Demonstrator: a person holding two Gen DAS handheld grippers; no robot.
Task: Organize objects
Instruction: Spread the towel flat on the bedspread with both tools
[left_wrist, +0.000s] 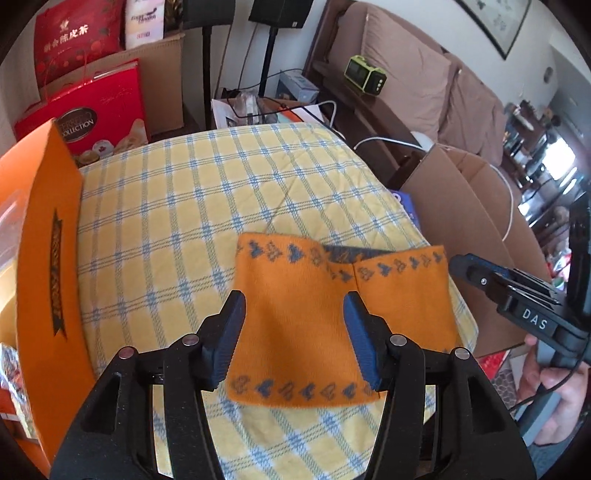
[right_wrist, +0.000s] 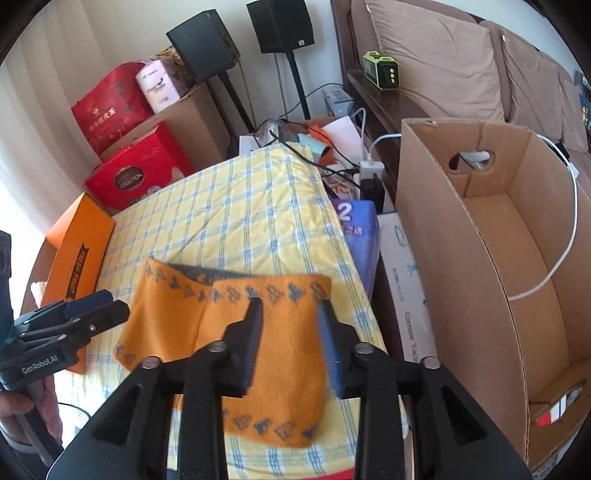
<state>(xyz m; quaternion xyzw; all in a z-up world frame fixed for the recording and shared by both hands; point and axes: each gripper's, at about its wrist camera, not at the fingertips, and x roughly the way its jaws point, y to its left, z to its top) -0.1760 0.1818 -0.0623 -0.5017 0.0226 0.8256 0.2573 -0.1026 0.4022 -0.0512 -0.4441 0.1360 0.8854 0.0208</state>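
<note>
An orange cloth (left_wrist: 295, 317) with a border of small blue-grey motifs lies folded on the yellow checked cover (left_wrist: 192, 206), directly ahead of and below both pairs of fingers. Its far edge is doubled over, showing a dark underside. Its long axis runs crosswise to the fingers, left to right.

The left gripper (left_wrist: 293, 332) hangs over the cloth's left half with its fingers spread, one to either side of the fabric and nothing between them gripped. The right gripper (right_wrist: 290, 343) hovers above the cloth's right half, also with fingers parted and holding nothing. Whether either pad touches the fabric cannot be told. Both look about equally near; each has its own end of the cloth closest, so a two-handed lift or fold seems likely.

Right of the right fingers stands an open cardboard box (right_wrist: 480, 258), probably where it goes. Left of the left fingers stands an orange box (left_wrist: 48, 229), cut off by the frame. The right pads are motion-blurred.
</note>
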